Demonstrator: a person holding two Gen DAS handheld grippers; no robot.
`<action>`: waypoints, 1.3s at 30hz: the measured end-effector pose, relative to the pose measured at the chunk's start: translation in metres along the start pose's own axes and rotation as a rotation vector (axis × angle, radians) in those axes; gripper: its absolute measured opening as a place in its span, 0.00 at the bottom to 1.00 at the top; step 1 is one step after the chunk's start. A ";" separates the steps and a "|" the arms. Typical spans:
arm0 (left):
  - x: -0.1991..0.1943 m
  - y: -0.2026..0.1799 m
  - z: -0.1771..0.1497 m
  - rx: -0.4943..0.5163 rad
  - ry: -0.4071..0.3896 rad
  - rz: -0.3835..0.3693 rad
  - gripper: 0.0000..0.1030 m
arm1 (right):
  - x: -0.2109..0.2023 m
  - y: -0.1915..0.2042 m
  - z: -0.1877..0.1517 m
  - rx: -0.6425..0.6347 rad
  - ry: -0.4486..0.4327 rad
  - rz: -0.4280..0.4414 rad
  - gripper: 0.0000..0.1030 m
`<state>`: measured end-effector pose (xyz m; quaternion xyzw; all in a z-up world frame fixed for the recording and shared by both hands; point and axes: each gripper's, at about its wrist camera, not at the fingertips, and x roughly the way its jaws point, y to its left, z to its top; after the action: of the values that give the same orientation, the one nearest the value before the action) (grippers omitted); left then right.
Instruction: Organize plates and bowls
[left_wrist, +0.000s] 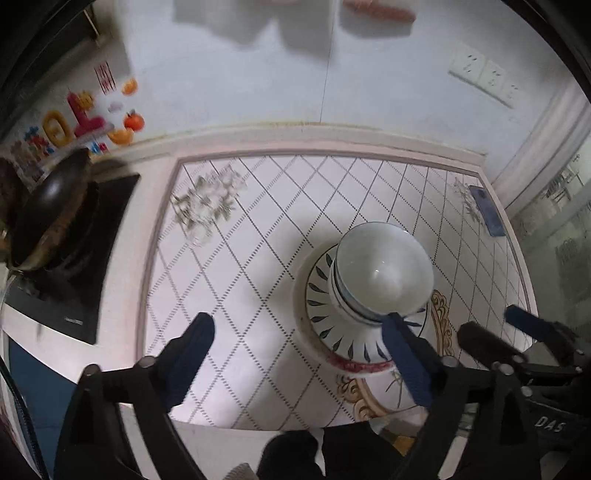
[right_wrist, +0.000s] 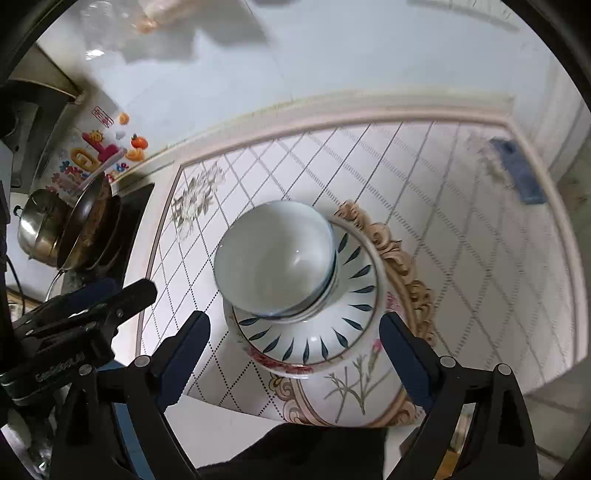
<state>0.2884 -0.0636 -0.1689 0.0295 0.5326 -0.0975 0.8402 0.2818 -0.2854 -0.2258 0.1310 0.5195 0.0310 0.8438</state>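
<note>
Right up close, the left gripper (left_wrist: 299, 354) has its jaws wide apart with nothing between them, and the right gripper (right_wrist: 295, 354) is the same, wide apart and holding nothing. Both hang above the worktop (right_wrist: 480, 258) and point down at the dishes.

Just past the fingers sits the pile. A white bowl (right_wrist: 275, 258) with a blue line round it rests in a leaf-pattern plate (right_wrist: 354, 295). Under that is a plate with red flowers (right_wrist: 280, 363), and at the bottom a big plate with a gold curly rim (right_wrist: 402, 266). The bowl sits a bit off to one side, not in the middle.

I think the stacking step is done, because all the dishes I can see are in one pile. Next may be nudging the bowl to the middle, gently, so nothing tips.

Further left is a black wok (left_wrist: 51, 206) on a stove. Far right lies a blue phone (right_wrist: 517, 173).

Writing: "DAS" shows on the other gripper in the left view. The wall sticker's (left_wrist: 74, 122) letters are too blurry to read
</note>
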 end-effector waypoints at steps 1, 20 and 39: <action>-0.008 0.000 -0.004 0.000 -0.015 -0.003 0.93 | -0.008 0.003 -0.004 0.001 -0.017 -0.010 0.94; -0.154 -0.018 -0.089 -0.038 -0.308 0.076 1.00 | -0.186 0.036 -0.097 -0.102 -0.338 -0.060 0.98; -0.215 -0.031 -0.164 -0.061 -0.395 0.143 1.00 | -0.267 0.030 -0.172 -0.138 -0.447 -0.072 0.99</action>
<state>0.0472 -0.0400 -0.0441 0.0219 0.3569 -0.0253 0.9335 0.0102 -0.2748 -0.0597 0.0581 0.3208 0.0063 0.9453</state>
